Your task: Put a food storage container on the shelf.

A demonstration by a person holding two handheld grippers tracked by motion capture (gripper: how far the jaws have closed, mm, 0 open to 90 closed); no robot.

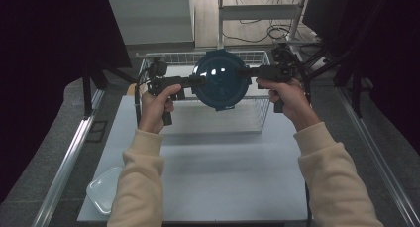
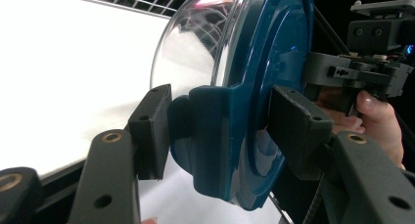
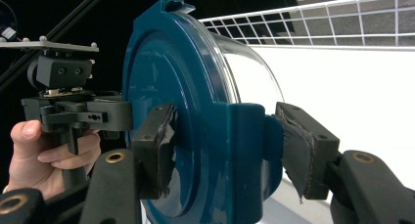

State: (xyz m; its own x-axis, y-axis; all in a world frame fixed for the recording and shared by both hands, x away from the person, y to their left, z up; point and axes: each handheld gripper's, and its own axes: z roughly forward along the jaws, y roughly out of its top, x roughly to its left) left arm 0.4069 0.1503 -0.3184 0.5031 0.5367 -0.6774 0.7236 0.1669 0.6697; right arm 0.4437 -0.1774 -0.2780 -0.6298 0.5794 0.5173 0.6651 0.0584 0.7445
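Closest to the cam in the high view: two cream sleeves (image 1: 138, 187) coming in from the bottom, w/ a clear plastic lid (image 1: 103, 189) sitting on the near left corner of the white table (image 1: 223, 177).

Both hands are holding up a round container (image 1: 219, 79), dark blue lid facing the cam, clear body behind it, tipped on its side in the air right in front of the wire basket (image 1: 257, 119) at the far end of the table.

The left gripper (image 1: 197, 81) is pinching the blue latch tab on its side, one pad on the lid face and one behind the tab. The right gripper (image 1: 243, 73) is doing the same on the opposite tab, so both are clamping the container (image 2: 235, 101) and neither is spread free.

Not seeing any brand, label or readable text on the lid or body, just glare.

Around it: dark frame struts on both sides, cables on the floor past the basket. Nothing's sitting btwn the container and the basket.
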